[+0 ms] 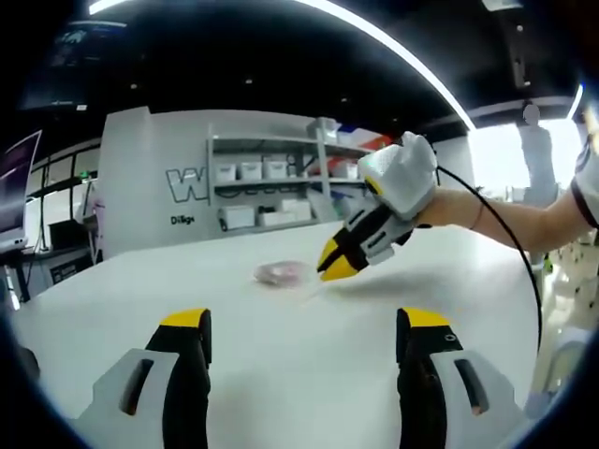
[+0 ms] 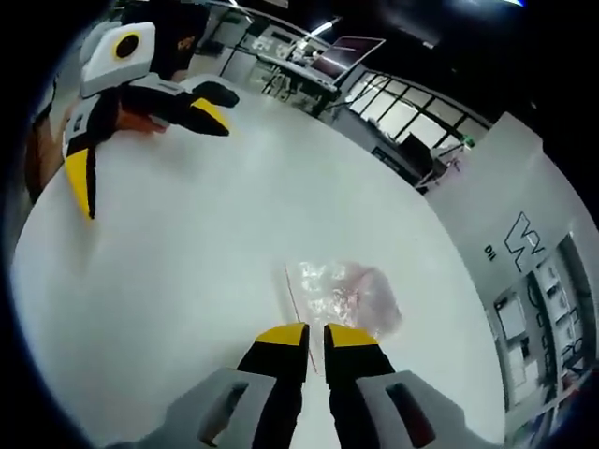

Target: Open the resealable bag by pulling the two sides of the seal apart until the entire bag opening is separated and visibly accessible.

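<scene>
A white table [image 1: 281, 374] stretches across both views, with a small clear resealable bag [image 1: 284, 272] lying flat on it, something pinkish inside.

Starting at the left, the left gripper [image 1: 299, 337] sits low over the near part of the table, its two yellow-tipped jaws spread wide with nothing between them. The bag lies ahead of it, well apart, roughly on its centre line.

Moving right in the left gripper view, the right gripper [image 1: 337, 262] reaches in from the right, held by a person's bare forearm, its yellow tips just beside the bag's right edge. It is by far the nearer tool.

In the right gripper view, the same right gripper [image 2: 315, 341] shows its jaws nearly together, only a thin gap left. The bag [image 2: 342, 295] lies just beyond the tips, and a thin reddish line along its near-left edge, likely the seal, runs toward that gap. Whether the jaws already pinch the bag's edge cannot be told. The left gripper [image 2: 150, 131] appears far across the table, jaws splayed.

The bag's contents are blurred, and whether the seal is closed is hard to make out.
</scene>
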`<state>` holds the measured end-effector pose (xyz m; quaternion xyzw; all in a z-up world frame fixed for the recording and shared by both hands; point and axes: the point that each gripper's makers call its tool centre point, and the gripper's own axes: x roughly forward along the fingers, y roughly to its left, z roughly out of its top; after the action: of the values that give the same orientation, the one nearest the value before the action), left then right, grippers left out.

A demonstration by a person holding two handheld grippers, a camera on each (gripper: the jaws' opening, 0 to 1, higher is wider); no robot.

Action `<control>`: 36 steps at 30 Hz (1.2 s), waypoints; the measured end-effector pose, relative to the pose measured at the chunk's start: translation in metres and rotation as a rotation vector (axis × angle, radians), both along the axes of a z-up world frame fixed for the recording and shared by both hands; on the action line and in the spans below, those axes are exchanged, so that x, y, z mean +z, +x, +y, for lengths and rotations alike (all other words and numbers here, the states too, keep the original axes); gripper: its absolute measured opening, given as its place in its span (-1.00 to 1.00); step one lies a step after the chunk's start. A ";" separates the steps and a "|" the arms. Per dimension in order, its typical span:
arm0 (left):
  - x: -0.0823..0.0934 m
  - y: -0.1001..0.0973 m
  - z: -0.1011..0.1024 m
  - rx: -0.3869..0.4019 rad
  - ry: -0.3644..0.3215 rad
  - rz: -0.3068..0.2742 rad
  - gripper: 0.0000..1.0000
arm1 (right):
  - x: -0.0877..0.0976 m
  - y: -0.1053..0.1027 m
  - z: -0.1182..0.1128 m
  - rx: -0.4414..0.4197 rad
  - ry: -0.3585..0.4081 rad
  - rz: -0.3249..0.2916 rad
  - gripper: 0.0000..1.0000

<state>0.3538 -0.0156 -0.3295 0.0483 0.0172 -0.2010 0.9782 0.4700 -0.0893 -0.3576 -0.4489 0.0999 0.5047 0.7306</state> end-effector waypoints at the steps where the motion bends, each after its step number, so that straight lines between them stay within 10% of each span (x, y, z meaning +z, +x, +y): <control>1: 0.000 0.000 0.000 0.001 0.001 0.000 0.61 | 0.000 0.000 0.001 0.004 -0.004 -0.003 -0.94; 36: -0.001 0.000 0.000 0.004 0.004 0.003 0.61 | -0.006 -0.005 0.004 0.056 -0.081 -0.042 -1.00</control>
<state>0.3540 -0.0152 -0.3303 0.0500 0.0191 -0.1991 0.9785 0.4654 -0.0849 -0.3637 -0.4912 0.0924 0.5111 0.6993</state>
